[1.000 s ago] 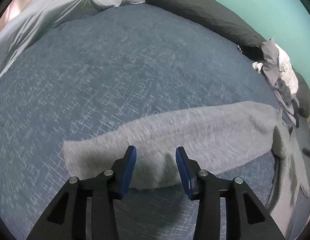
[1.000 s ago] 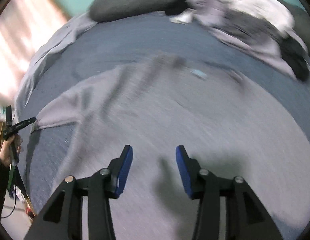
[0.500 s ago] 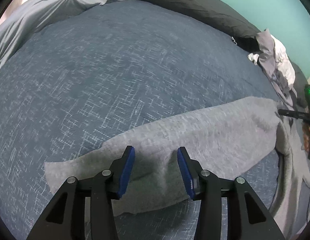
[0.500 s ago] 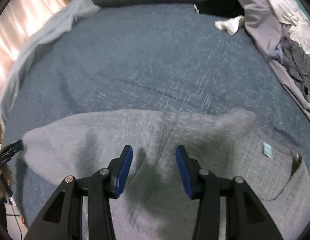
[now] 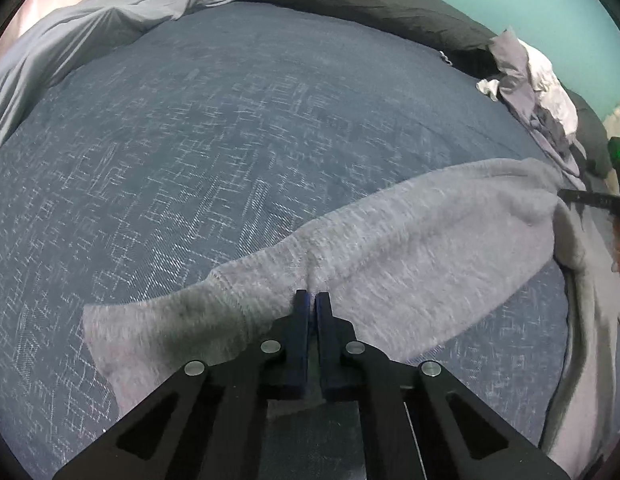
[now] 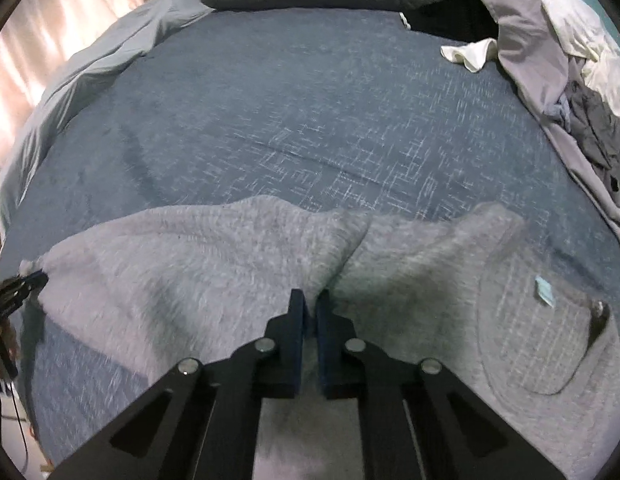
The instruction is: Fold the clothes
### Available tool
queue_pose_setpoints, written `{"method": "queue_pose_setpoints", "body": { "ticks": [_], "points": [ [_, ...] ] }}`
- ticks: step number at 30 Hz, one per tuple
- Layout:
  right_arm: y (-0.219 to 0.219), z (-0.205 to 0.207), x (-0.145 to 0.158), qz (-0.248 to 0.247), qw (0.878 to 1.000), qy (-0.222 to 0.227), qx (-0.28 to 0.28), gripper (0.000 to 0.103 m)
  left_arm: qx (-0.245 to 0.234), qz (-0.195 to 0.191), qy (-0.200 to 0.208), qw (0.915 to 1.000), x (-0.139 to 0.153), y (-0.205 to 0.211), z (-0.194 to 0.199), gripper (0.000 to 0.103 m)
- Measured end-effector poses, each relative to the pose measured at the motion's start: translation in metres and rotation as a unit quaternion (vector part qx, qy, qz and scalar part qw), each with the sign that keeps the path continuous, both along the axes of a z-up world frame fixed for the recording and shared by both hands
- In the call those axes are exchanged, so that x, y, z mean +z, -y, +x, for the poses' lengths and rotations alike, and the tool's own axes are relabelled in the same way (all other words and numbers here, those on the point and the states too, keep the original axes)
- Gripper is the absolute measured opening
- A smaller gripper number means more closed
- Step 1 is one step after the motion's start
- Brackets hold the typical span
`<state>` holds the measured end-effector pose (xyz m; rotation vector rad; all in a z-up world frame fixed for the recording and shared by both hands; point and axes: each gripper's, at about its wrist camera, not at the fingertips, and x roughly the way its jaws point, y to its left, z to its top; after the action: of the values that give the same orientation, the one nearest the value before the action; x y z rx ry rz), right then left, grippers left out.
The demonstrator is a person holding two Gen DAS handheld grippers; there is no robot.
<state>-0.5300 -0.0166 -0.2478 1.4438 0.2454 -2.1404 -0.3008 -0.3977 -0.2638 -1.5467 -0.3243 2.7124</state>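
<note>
Both the left hand-held gripper (image 5: 312,300) and right hand-held gripper (image 6: 310,298) are pinched on the fuzzy grey knit garment (image 5: 390,248) lying low-centre on the blue patterned bed (image 5: 230,140); judged mid-fold, requiring the held fabric carried across evenly.

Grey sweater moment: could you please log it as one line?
left gripper: shut on grey sweater | right gripper: shut on grey sweater | blue bedspread

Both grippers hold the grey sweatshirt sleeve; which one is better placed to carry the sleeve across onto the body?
Left, probably. The left gripper pinches the sleeve near its free cuff end; the right gripper grips near the sweatshirt body, so it serves as pivot.
</note>
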Motion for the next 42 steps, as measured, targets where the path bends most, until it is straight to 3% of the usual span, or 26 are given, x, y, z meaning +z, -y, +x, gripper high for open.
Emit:
{"method": "queue_pose_setpoints", "body": {
  "ticks": [12,16,17,21,25,30,33,34,35,36,42],
  "points": [
    [-0.012,0.017,-0.020,0.019,0.999,0.043,0.024,0.005,-0.005,0.035,-0.001,0.9994,0.018,0.002,0.021,0.006],
    [-0.013,0.014,-0.019,0.014,0.999,0.043,0.023,0.006,0.022,0.033,-0.022,0.9990,0.032,0.017,0.024,0.037],
    [-0.013,0.013,-0.019,0.013,0.999,0.043,0.023,0.006,0.030,0.034,-0.026,0.9986,0.033,0.022,0.024,0.040],
    [-0.014,0.011,-0.017,0.009,0.999,0.043,0.022,0.006,0.063,0.015,-0.019,0.9977,0.029,0.047,0.017,0.041],
    [-0.015,0.008,-0.016,0.004,0.999,0.043,0.021,0.006,0.099,0.023,0.005,0.9948,0.014,0.072,0.017,0.042],
    [-0.017,0.008,-0.018,0.005,0.999,0.043,0.022,0.006,0.079,0.030,0.016,0.9963,-0.001,0.071,0.022,0.041],
    [-0.018,0.007,-0.020,0.003,0.999,0.043,0.022,0.006,0.080,0.038,0.014,0.9960,-0.003,0.072,0.024,0.040],
    [-0.018,0.007,-0.020,0.003,0.999,0.043,0.022,0.006,0.077,0.036,0.012,0.9963,-0.003,0.071,0.025,0.033],
    [-0.018,0.007,-0.020,0.002,0.999,0.042,0.022,0.006,0.071,0.032,0.012,0.9969,-0.002,0.069,0.025,0.006],
    [-0.018,0.007,-0.020,0.002,0.999,0.041,0.022,0.006,0.063,0.028,0.013,0.9976,-0.002,0.065,0.024,0.002],
    [-0.019,0.007,-0.016,-0.003,0.999,0.028,0.021,0.006,0.062,-0.003,-0.010,0.9980,0.014,0.060,0.028,0.001]
  ]
}}
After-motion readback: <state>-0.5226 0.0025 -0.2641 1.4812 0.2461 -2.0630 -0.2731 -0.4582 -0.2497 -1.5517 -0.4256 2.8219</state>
